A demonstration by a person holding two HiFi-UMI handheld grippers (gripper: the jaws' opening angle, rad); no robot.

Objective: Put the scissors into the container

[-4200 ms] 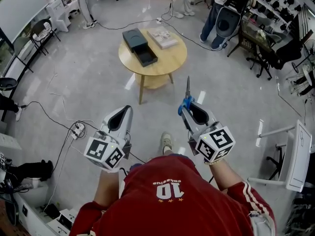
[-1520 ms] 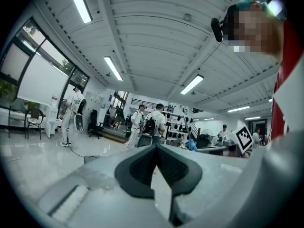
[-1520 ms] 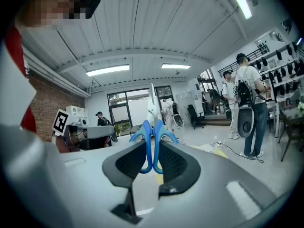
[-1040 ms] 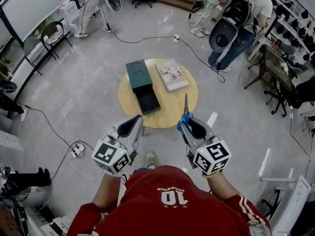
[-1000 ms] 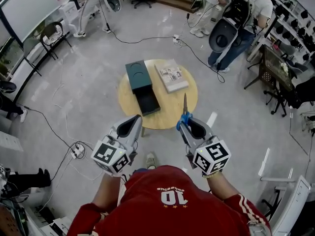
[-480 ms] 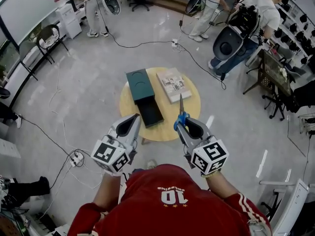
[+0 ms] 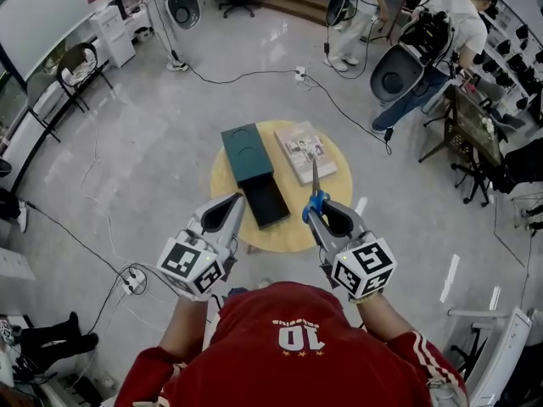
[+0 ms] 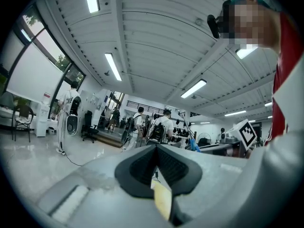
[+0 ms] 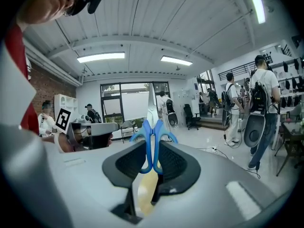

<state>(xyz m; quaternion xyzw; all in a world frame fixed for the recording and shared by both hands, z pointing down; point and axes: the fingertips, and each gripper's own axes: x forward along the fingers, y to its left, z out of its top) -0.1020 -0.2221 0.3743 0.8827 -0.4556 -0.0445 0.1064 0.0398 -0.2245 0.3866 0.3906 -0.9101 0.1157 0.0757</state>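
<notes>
My right gripper is shut on the blue handles of the scissors; their steel blades point forward over the round wooden table. In the right gripper view the scissors stand upright, handles pinched between the dark pads. The dark green container lies on the table's left half, its lid part behind an open tray. My left gripper is shut and empty, held level with the right one at the table's near edge. In the left gripper view its jaws meet with nothing between them.
A book lies on the table right of the container. Cables run over the grey floor. People with equipment stand at the back right, and chairs, racks and a power strip ring the room.
The view has moved forward: the table sits nearer and lower in the picture, and both grippers reach its near edge. The scissors stay gripped, blades forward.
</notes>
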